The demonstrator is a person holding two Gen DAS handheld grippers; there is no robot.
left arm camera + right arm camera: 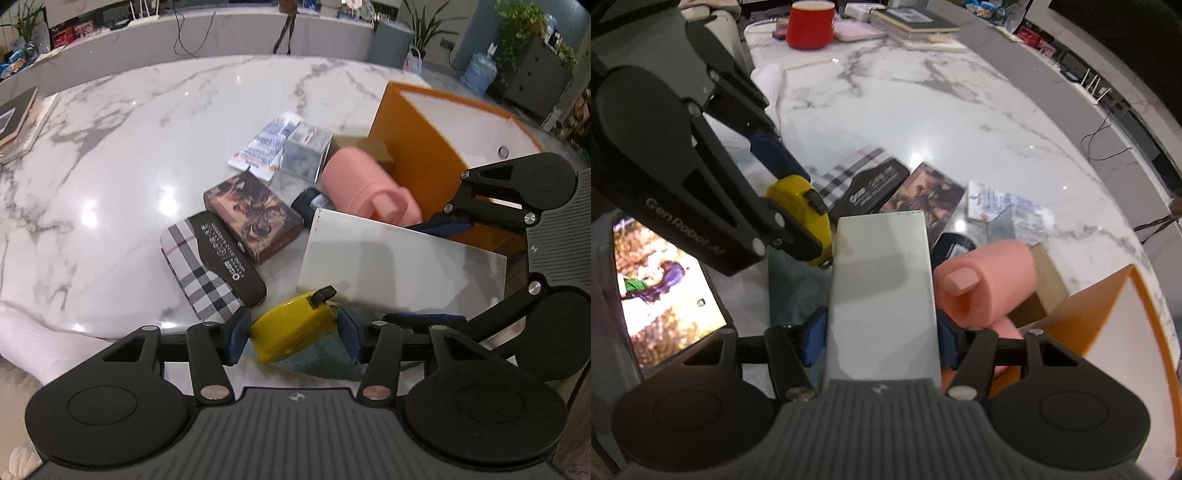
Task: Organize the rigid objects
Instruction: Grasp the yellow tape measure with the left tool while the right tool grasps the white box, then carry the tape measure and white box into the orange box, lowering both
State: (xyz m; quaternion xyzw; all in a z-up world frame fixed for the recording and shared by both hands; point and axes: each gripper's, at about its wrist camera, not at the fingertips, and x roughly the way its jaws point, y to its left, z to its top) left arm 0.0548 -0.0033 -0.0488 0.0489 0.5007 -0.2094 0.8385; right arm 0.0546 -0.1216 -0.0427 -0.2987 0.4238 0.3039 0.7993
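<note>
My left gripper (291, 334) is shut on a yellow tape measure (291, 332), held near the table's front edge; it also shows in the right wrist view (803, 218). My right gripper (881, 341) is shut on a flat white box (882, 291), also seen in the left wrist view (399, 266). An open orange box (417, 147) stands at the right. On the marble table (184, 110) lie a pink foam piece (362, 184), a brown picture box (255, 214), a plaid case (210, 266), a clear cube (304, 151), a blue-white packet (266, 144) and a dark tube (310, 201).
A red cup (810, 24) and books (916, 22) sit at the table's far end. A tablet with a lit screen (665, 288) lies beside the table. A teal cloth (798, 291) lies under the grippers. Shelves, plants and a water jug (478, 72) stand beyond the table.
</note>
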